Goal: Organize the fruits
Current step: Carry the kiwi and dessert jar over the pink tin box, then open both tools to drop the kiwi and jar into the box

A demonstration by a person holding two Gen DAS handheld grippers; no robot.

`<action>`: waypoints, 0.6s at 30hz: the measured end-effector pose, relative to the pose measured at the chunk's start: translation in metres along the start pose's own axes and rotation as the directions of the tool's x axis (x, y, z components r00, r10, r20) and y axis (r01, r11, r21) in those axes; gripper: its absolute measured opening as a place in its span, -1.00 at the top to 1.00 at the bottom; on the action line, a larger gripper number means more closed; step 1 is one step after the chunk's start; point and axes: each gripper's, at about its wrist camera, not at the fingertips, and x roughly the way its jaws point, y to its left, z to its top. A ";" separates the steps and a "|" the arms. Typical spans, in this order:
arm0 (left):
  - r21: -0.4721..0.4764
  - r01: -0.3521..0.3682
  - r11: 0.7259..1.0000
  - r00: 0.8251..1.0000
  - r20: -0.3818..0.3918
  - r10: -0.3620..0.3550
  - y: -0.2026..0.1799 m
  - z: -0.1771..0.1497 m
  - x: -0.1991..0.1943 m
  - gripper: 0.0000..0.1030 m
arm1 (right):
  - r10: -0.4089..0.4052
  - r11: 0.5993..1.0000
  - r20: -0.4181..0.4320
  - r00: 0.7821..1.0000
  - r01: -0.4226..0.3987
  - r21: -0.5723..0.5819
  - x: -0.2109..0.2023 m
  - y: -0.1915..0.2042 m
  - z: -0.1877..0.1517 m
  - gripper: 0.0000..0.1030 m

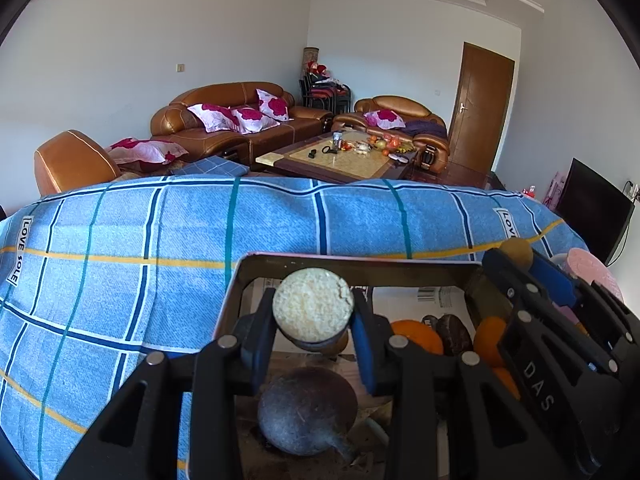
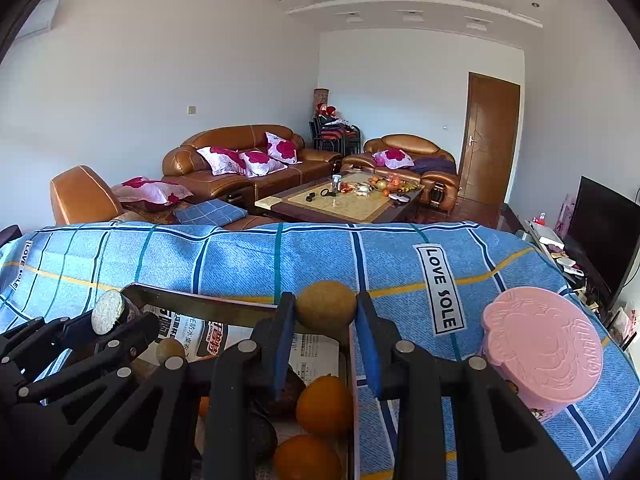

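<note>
My left gripper (image 1: 314,316) is shut on a dark-skinned piece with a pale cut face (image 1: 313,309) and holds it above a metal tray (image 1: 240,280) lined with newspaper. It also shows in the right wrist view (image 2: 108,312). My right gripper (image 2: 326,312) is shut on a brown kiwi (image 2: 326,306) above the tray's right edge; the kiwi also shows in the left wrist view (image 1: 516,251). In the tray lie oranges (image 2: 325,404), a dark round fruit (image 1: 308,410) and other dark fruits (image 1: 454,334).
The tray sits on a table under a blue plaid cloth (image 1: 120,264). A pink lidded container (image 2: 542,350) stands to the right of the tray. Behind are brown sofas (image 2: 240,160), a coffee table (image 2: 352,198) with small items, and a TV (image 2: 604,224).
</note>
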 end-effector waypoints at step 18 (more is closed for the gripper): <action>-0.011 -0.010 1.000 0.998 -0.063 0.010 0.004 -0.003 0.008 0.29 | 0.163 0.985 -0.123 0.979 -0.167 -0.028 0.017 0.014 -0.004 0.36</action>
